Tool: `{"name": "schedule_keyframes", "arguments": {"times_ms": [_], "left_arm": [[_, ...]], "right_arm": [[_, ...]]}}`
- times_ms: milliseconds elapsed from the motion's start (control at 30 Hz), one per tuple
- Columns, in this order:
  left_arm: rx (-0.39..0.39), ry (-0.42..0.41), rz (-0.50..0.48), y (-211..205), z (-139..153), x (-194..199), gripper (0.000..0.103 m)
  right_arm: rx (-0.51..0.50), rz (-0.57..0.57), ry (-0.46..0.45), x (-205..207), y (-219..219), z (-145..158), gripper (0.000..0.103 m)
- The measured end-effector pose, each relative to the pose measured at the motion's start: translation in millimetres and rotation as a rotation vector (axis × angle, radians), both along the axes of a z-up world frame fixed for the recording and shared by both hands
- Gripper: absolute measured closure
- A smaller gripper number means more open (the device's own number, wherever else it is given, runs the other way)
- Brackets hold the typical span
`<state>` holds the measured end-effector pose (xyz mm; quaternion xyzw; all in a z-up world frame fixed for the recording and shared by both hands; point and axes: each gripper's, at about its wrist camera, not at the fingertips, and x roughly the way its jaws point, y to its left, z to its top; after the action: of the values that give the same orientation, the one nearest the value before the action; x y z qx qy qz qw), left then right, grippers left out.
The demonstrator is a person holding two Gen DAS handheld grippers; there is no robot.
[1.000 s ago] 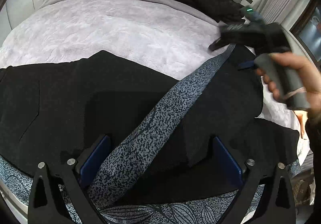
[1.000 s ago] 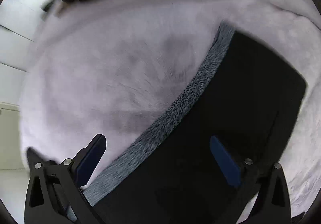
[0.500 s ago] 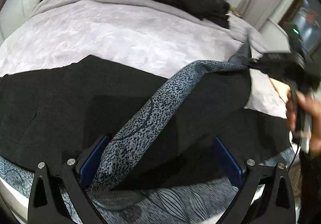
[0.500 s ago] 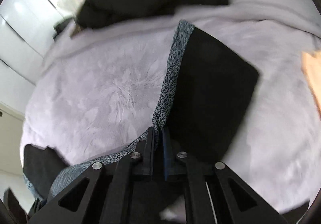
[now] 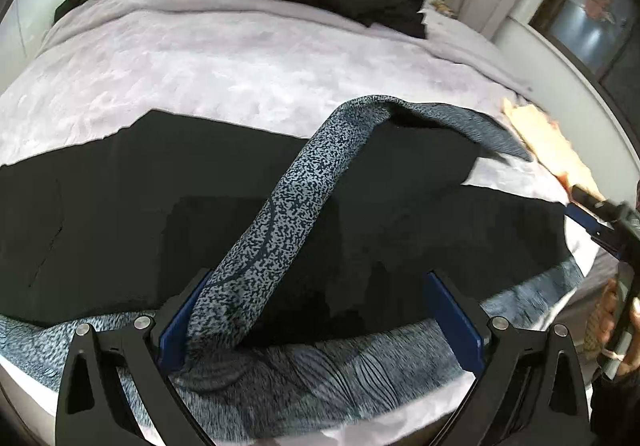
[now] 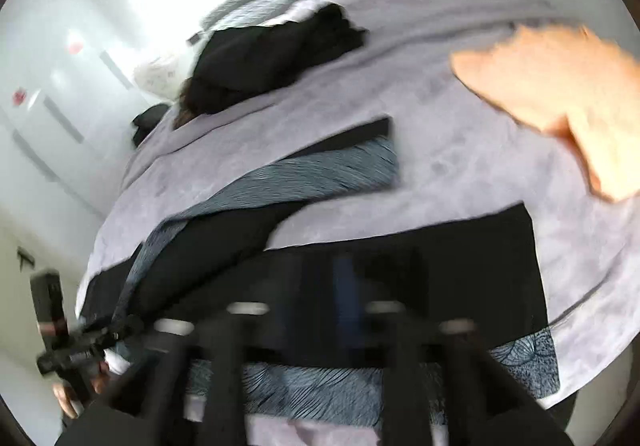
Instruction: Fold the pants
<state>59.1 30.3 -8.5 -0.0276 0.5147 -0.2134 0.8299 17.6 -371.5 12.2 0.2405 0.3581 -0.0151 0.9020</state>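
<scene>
- Left gripper (image 5: 320, 330): fingers spread wide, low over the near edge of the bed (image 5: 240, 62); a speckled blue-grey strip of the pants (image 5: 120, 206) passes between them, touching the left pad.
- Pants: black with patterned blue-grey trim, spread across the bed's near edge; one strip rises in an arch toward the right.
- Right gripper (image 5: 592, 216): at the bed's right edge; too blurred, cannot tell whether spread or pressed together.

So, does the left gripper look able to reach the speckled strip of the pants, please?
Probably yes: the speckled strip lies between the open jaws of the left gripper, close to its left finger, with nothing covering it.
</scene>
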Motion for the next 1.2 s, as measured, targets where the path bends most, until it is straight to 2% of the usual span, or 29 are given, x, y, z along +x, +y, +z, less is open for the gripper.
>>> {"name": "schedule_keyframes", "arguments": {"times_ms": [33, 200, 233, 367, 433, 500, 533, 567, 600, 633, 733, 867, 967, 1100, 1200], "left_arm": [[0.006, 0.000, 0.001, -2, -2, 2, 0.002], [0.042, -0.004, 0.002, -10, -5, 4, 0.002], [0.045, -0.006, 0.003, -10, -6, 2, 0.002], [0.043, 0.000, 0.010, -9, -7, 2, 0.002], [0.034, 0.004, 0.017, -9, -7, 2, 0.002], [0.026, 0.011, 0.026, -9, -9, 4, 0.002], [0.024, 0.015, 0.029, -9, -9, 5, 0.002], [0.023, 0.017, 0.031, -8, -9, 5, 0.002], [0.021, 0.018, 0.033, -7, -9, 4, 0.002], [0.018, 0.022, 0.035, -7, -8, 5, 0.002], [0.001, 0.035, 0.032, -4, -7, 5, 0.002], [-0.035, 0.052, 0.020, -3, -2, 3, 0.002], [-0.072, 0.053, -0.003, -1, 9, -8, 0.002], [-0.091, 0.021, -0.080, -6, 30, -30, 0.002], [-0.105, -0.001, -0.148, -15, 40, -44, 0.002]], "right_arm": [[-0.089, 0.006, -0.022, 7, 2, 1, 0.004], [-0.591, 0.325, -0.049, 46, 52, 18, 0.004], [-0.762, 0.423, -0.051, 58, 70, 16, 0.004], [-1.292, 0.647, -0.005, 81, 101, -12, 0.004], [-1.437, 0.707, 0.019, 93, 104, -31, 0.004], [-1.465, 0.761, 0.024, 102, 107, -44, 0.008], [-1.418, 0.819, 0.069, 110, 107, -51, 0.026], [-1.375, 0.838, 0.121, 117, 107, -54, 0.077], [-1.333, 0.805, 0.171, 126, 102, -53, 0.101], [-1.296, 0.779, 0.154, 126, 99, -46, 0.097], [-1.252, 0.668, 0.054, 113, 90, -13, 0.097], [-1.331, 0.525, -0.080, 68, 88, 25, 0.097], [-1.356, 0.425, -0.145, 24, 84, 54, 0.097], [-1.306, 0.368, -0.138, -27, 76, 68, 0.097], [-1.322, 0.375, -0.078, -62, 83, 42, 0.097]]}}
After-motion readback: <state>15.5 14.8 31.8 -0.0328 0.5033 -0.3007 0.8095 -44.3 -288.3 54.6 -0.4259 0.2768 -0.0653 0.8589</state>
